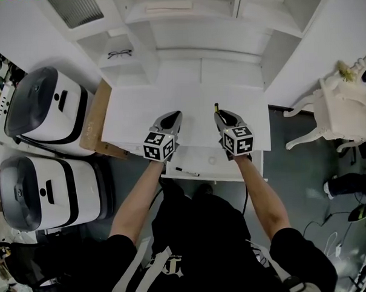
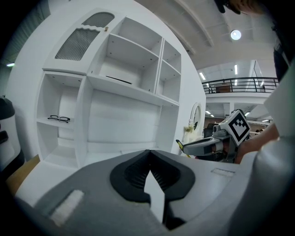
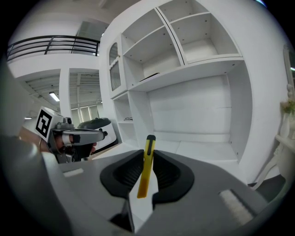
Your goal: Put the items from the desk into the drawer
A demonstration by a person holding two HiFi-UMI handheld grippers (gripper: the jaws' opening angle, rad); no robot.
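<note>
Clamping a yellow cutter (image 3: 144,177) upright in the right tool (image 1: 220,115), just right of frame centre above the white bench (image 1: 193,93) — black tip poking past the jaws. Pressing the left tool (image 2: 149,153) together on nothing. Lying in the open drawer (image 1: 232,167) below — a black pen (image 1: 187,172).

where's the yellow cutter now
The yellow cutter is clamped in the right gripper, seen in the right gripper view above the white desk, left gripper at its left.

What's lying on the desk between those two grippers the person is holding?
Nothing: in the head view only bare white desk shows between the left gripper and the right gripper, which grips a yellow cutter.
</note>
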